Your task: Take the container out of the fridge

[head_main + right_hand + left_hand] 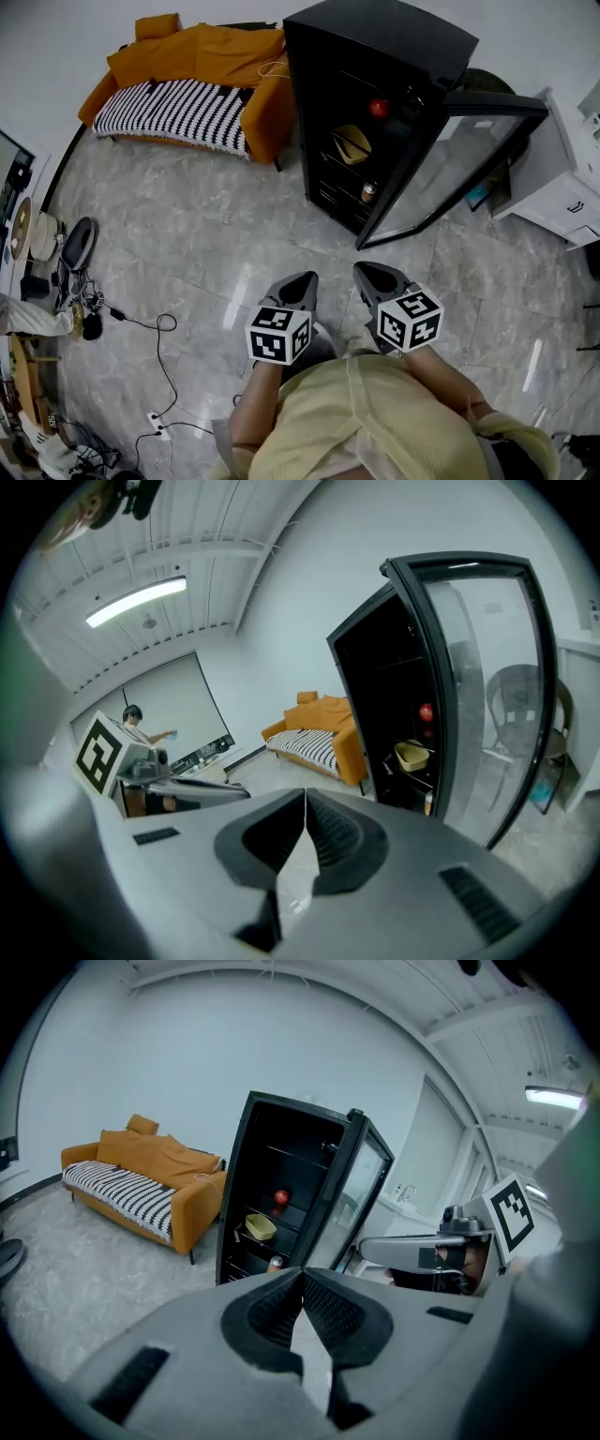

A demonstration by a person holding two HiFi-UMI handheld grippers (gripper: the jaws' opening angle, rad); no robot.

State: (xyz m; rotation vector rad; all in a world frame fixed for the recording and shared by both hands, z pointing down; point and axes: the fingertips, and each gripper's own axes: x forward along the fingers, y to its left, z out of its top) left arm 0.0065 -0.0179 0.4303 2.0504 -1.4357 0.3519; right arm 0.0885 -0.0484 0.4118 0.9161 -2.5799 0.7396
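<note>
**Left gripper** point(302, 1277): jaws together, tips touching, nothing between them.

**Right gripper** point(306, 801): jaws also together and empty. In the head view the two grippers are side by side, close in front of the person, above the floor point(234, 225). They point toward the fridge and are well apart from it.

**Fridge** point(375, 56): black and upright. Its glass door point(450, 169) is swung open to the right.

**Container** point(352, 142): yellow, on a middle shelf inside the fridge, touched by neither gripper.

**Red ball** point(378, 108): round, on the shelf above the container.

**Can** point(368, 192): on a lower shelf, near the open side.

**Sofa** point(202, 56): orange, against the wall just left of the fridge, with a striped cover point(173, 111) on the seat.

**Cables** point(159, 347): loose on the floor at the left.
</note>
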